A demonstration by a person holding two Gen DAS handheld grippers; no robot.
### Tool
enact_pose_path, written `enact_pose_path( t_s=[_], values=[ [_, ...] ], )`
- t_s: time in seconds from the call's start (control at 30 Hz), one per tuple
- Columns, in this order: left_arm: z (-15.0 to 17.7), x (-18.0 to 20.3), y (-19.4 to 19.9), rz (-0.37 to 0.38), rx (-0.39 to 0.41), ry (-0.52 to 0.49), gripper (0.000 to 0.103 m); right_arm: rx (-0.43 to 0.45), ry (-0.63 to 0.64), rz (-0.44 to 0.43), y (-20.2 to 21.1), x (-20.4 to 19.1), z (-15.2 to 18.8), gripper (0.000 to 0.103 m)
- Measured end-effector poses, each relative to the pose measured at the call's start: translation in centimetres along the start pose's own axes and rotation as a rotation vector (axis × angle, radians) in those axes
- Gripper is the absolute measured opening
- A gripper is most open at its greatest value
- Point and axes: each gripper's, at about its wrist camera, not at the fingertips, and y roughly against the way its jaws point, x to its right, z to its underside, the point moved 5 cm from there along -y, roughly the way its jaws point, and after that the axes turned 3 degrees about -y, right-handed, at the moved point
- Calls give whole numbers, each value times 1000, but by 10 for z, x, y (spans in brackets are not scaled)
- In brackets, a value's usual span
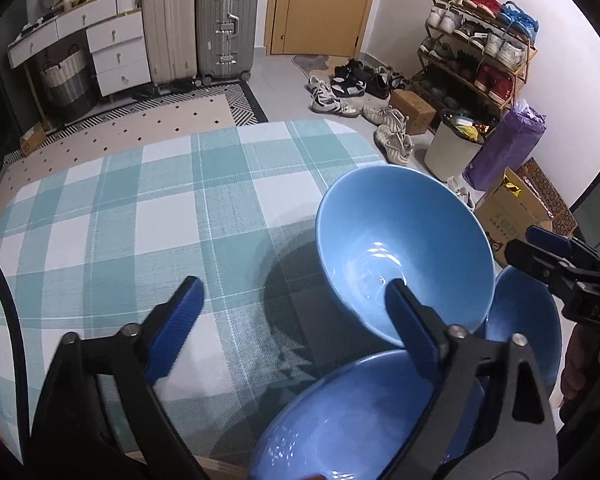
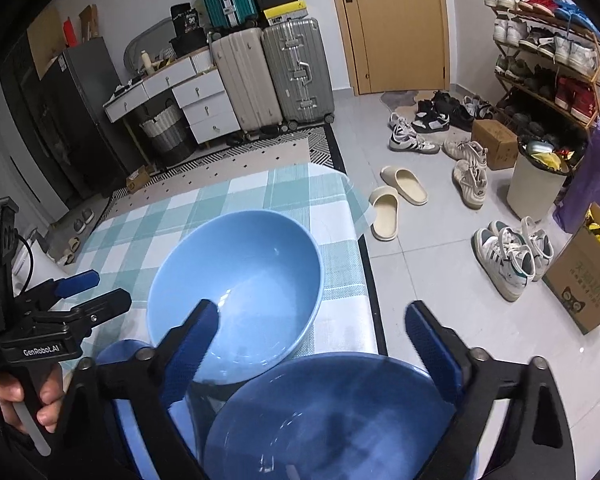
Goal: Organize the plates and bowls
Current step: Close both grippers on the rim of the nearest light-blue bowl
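We had both claws spread, nothing pinched: left claw (image 1: 292, 320), right claw (image 2: 312, 340). Three blue bowls clustered at counter (image 1: 140, 216) near edge: light bowl (image 2: 236, 280), dark bowl (image 2: 332, 412) nearest, third bowl (image 1: 528, 320) beside. Our judgement: straddle one rim only, pinch wall firmly, lift straight, nest gently.

Both views are evenly lit by soft indoor light from above, with a cool cast and moderate brightness. The far bowl (image 1: 404, 248) shows small white glints on its glazed inside and casts a dark, soft-edged shadow leftward on the table (image 1: 140, 216). Fisheye distortion bends straight lines toward the black corner vignette; the nearest bowl (image 2: 332, 416) and the tongs are slightly blurred.
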Motion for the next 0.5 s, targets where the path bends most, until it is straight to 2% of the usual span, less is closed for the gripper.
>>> enact_pose_path(
  t_s=[0.27,0.37,0.43,0.5],
  values=[
    [1,2,-23,29,-26,2,73,-60,9,-17,-26,-1,3,71],
    [2,5,-30,39,-37,-6,65,-71,2,-18,-32,0,3,66],
    [4,7,-33,45,-48,-11,53,-73,4,-19,-34,1,3,61],
    [5,9,-37,52,-57,-11,50,-83,4,-16,-39,2,4,54]
  ],
)
